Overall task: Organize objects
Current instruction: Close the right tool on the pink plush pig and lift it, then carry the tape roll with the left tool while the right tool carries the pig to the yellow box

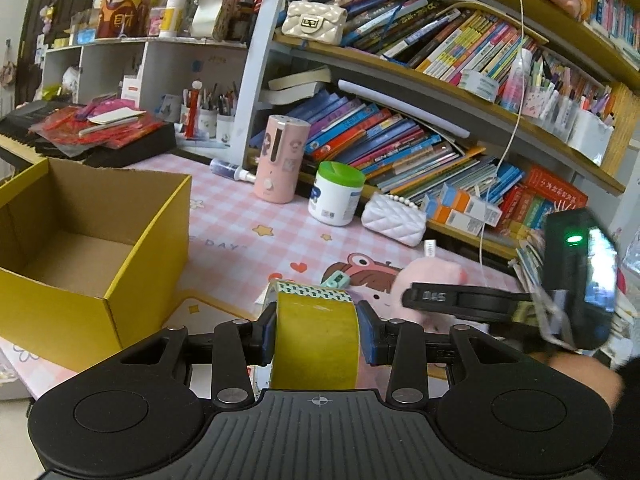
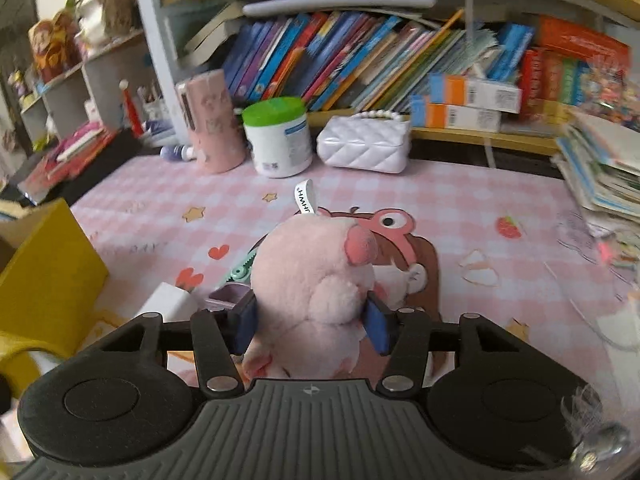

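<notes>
Left hand-held gripper (image 1: 316,334) pinches the yellow-brown tape roll (image 1: 314,344), right hand-held gripper (image 2: 310,322) squeezes the soft pink plush toy (image 2: 308,280), which could slip free.

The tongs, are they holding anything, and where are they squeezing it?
Yes, both. The left tongs squeeze a yellow tape roll by its two flat sides. The right tongs squeeze a pink plush toy across its soft middle.
</notes>
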A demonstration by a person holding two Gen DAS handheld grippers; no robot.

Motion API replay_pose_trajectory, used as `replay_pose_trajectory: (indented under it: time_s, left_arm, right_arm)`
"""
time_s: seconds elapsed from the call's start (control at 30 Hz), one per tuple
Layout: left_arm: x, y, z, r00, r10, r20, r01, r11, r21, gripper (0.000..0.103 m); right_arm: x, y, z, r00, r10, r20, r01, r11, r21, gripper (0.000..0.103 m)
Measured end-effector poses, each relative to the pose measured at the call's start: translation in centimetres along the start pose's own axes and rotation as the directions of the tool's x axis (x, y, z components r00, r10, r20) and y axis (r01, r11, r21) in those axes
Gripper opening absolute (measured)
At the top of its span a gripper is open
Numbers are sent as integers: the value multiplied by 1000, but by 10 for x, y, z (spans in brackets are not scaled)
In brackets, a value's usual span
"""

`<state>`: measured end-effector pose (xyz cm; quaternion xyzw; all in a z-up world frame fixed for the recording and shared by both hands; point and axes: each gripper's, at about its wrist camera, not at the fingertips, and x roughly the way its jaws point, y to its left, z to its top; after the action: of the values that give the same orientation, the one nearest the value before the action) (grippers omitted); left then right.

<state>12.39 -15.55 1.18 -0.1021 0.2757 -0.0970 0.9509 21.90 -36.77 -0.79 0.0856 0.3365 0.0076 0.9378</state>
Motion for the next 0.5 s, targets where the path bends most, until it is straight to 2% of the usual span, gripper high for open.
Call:
replay_pose_trajectory:
  time_s: [0.23,0.5]
  left_arm:
    - [-7,-3,0,999,-36,24,36,999,-9,38]
    - [-23,-2,1,991,-121,52,121,993,8,38]
  right_arm:
    - [-51,5,-14,1000,-20,9,19,999,43,51]
    - [-89,18,-40,996,-84,26,82,995,49,51]
